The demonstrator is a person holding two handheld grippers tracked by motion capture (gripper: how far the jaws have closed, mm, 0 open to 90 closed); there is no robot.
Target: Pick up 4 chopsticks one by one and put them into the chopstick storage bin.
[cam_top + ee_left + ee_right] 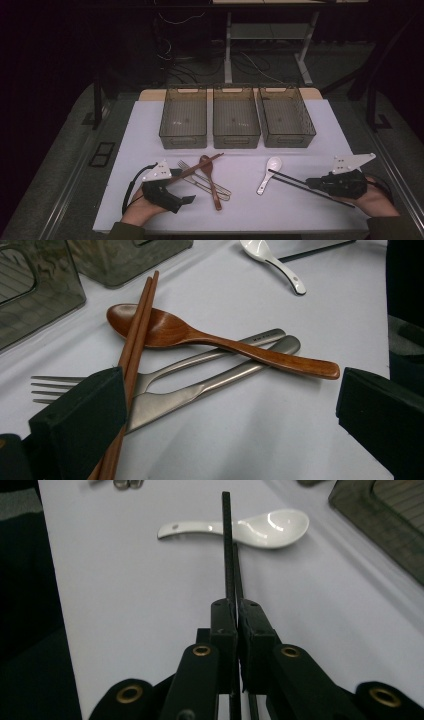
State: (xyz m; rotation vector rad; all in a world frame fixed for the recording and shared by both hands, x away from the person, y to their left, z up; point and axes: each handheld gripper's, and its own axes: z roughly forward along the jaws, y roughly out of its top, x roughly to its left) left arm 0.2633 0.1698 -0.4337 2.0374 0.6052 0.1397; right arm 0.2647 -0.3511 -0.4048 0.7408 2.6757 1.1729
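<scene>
Table (150, 120): white sheet, dark surroundings.
Bins (236, 117): three clear bins in a row at the far side — side by side, the right one slightly angled.
Left gripper (189, 199): near left corner, held in a hand; jaw gap not readable from here.
Brown chopsticks (197, 167): run from the left gripper's body up and right, lying over the wooden spoon.
Wooden spoon (210, 181): bowl towards the bins, handle crossing the fork and knife (210, 183).
White spoon (268, 173): alone, right of centre, bowl towards the bins.
Right gripper (311, 184): near right corner — jaws clamped on the black chopsticks (287, 178), whose tips sit by the white spoon's bowl.
</scene>
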